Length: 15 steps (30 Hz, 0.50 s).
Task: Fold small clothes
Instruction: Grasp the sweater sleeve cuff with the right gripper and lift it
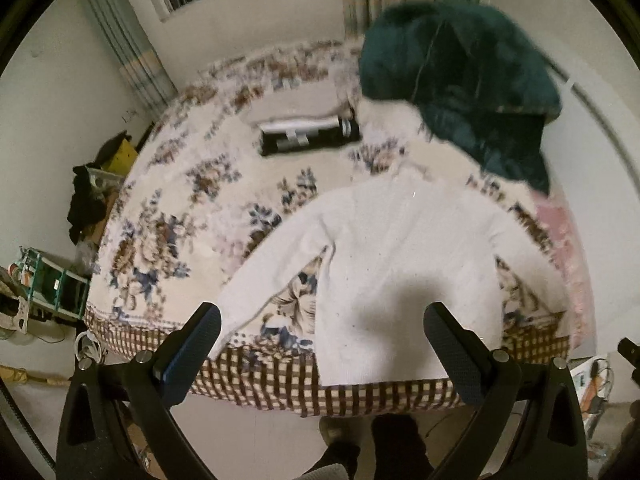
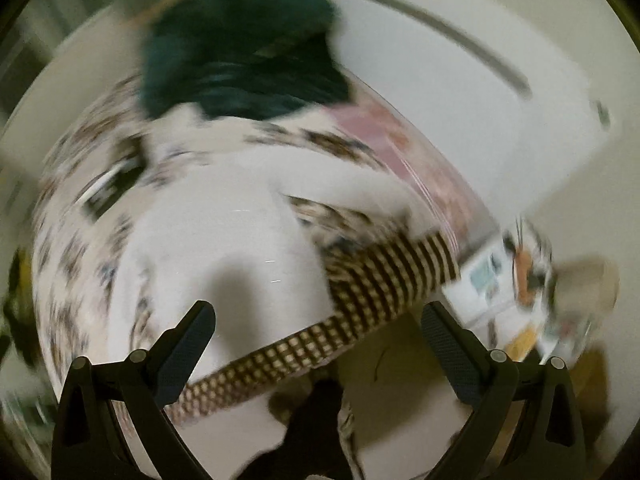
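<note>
White and spread flat for folding, the small sweater (image 1: 400, 256) lies on the floral bedspread (image 1: 168, 208) just ahead of the left gripper (image 1: 322, 344) and ahead-left of the right gripper (image 2: 318, 344), both wide open and empty, probably ready to pinch it.

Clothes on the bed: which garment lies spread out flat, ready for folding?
The white sweater, sleeves out, at the bed's near edge. The dark green garment sits bunched in a heap at the far side.

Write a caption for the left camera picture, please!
Open left gripper hovers over a white sweater spread flat on a floral bedspread.
</note>
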### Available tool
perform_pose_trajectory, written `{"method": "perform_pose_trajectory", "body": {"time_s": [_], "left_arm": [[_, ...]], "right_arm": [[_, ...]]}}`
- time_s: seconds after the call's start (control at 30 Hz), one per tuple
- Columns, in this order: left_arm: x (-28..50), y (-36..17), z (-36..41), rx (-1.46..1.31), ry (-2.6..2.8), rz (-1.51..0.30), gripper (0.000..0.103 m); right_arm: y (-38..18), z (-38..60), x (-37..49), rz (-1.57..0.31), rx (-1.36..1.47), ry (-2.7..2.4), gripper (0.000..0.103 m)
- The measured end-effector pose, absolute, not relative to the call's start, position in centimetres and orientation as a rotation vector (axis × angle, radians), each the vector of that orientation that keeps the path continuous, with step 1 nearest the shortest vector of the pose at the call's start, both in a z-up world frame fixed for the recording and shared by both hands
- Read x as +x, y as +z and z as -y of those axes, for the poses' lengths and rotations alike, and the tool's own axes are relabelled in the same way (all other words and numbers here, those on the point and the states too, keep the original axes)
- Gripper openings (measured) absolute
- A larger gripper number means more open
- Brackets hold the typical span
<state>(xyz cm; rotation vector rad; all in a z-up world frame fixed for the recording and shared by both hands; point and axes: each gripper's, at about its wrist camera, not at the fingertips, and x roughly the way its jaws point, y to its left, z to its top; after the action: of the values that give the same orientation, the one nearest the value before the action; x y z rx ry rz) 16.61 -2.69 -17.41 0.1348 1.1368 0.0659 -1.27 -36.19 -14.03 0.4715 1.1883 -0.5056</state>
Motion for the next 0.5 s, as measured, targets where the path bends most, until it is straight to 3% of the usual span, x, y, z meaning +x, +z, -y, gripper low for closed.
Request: {"method": "perform_pose_trajectory", "body": {"time_s": [0.07,0.2,0.5], "left_arm": [[18.7,-21.1,4.2,0.165,0.088,-1.183,0.103],[23.1,-28.8,6.8,0.196,0.133,-1.289,0.103],[28.4,-43.6,10.7,0.209,0.201,-1.512,0.103]], "right_arm": [[-19.6,41.0,-0.8,-1.221,0.584,-0.596,0.097],[-32.0,51.8,0.0,-1.227,0.895,-0.709,0.067],[-53.5,63.8,-0.5,-1.046,1.54,-0.871,0.066]]}}
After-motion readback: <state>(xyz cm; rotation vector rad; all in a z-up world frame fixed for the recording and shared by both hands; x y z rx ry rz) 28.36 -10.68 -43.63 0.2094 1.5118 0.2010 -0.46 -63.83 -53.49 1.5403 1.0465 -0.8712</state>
